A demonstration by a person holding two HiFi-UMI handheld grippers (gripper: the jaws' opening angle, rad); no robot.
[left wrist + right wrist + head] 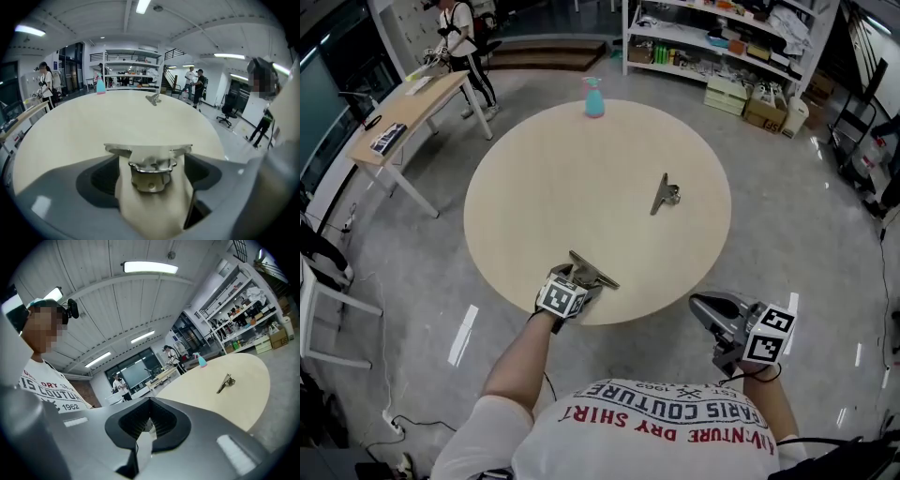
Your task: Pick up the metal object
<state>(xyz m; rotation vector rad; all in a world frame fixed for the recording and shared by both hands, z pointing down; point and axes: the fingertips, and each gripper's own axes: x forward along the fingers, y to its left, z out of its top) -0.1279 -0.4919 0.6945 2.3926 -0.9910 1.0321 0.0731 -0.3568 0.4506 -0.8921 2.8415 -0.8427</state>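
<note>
A metal clip (598,274) lies on the round wooden table (572,169) at its near edge. My left gripper (579,279) stands open around it; in the left gripper view the clip (149,165) rests between the wide jaws, and the pads do not press on it. A second metal clip (665,194) lies farther out, right of the middle, and also shows as a small clip (153,99) in the left gripper view and as a clip (225,382) in the right gripper view. My right gripper (701,307) hangs off the table's near right edge, shut, with nothing in it.
A teal spray bottle (593,97) stands at the table's far edge. A wooden desk (403,112) is at the far left with a person (461,37) beside it. Shelving (722,37) and boxes (764,111) line the far right.
</note>
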